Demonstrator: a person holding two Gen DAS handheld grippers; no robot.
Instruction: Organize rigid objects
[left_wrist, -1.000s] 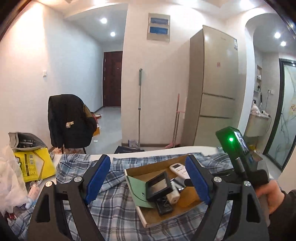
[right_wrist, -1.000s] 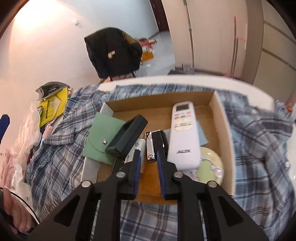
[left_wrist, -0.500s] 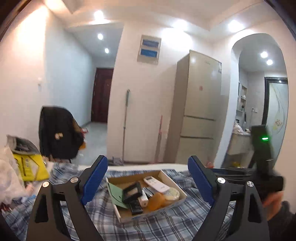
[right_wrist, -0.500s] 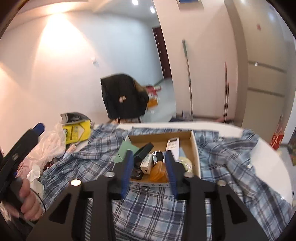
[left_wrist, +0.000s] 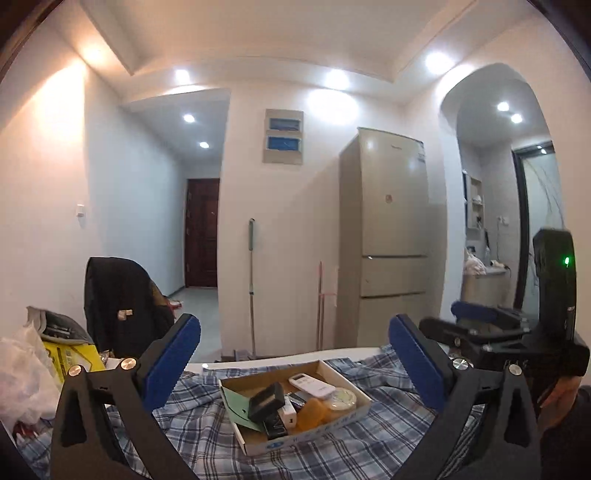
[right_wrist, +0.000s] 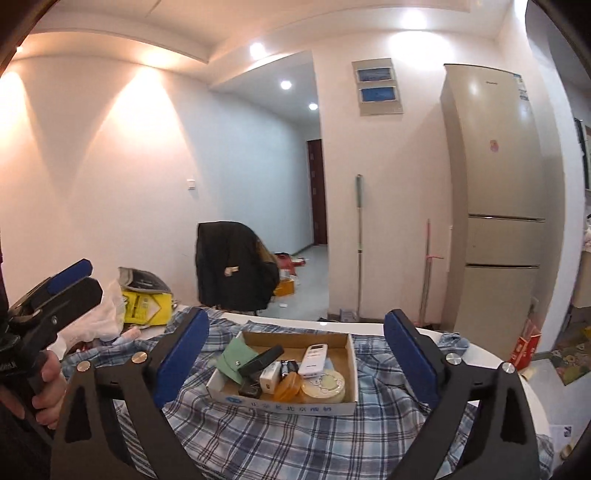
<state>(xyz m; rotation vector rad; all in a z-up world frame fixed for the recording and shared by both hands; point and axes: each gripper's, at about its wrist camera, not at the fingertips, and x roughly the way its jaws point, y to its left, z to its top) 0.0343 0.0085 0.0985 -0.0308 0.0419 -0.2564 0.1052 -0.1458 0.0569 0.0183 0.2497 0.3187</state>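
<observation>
A shallow cardboard box (right_wrist: 349, 363) sits on a blue plaid cloth (right_wrist: 280, 439). In it lie a white remote (right_wrist: 313, 359), a green pouch (right_wrist: 233, 360), a black case (right_wrist: 260, 361), an orange soap-like piece (right_wrist: 287, 387), a pale round tin (right_wrist: 324, 387) and small dark items. The box also shows in the left wrist view (left_wrist: 364, 400). My left gripper (left_wrist: 293, 363) is open and empty, held back above the cloth. My right gripper (right_wrist: 295, 354) is open and empty, pulled back from the box.
A chair with a black jacket (right_wrist: 234, 277) stands beyond the table. A yellow bag (right_wrist: 146, 304) and white plastic bags (right_wrist: 99, 317) lie at the left. A fridge (right_wrist: 495, 206) and mop (right_wrist: 359, 251) stand by the far wall.
Both grippers have pulled back and up from the box, which looks smaller now. The right gripper has opened wide from nearly shut over the box.
</observation>
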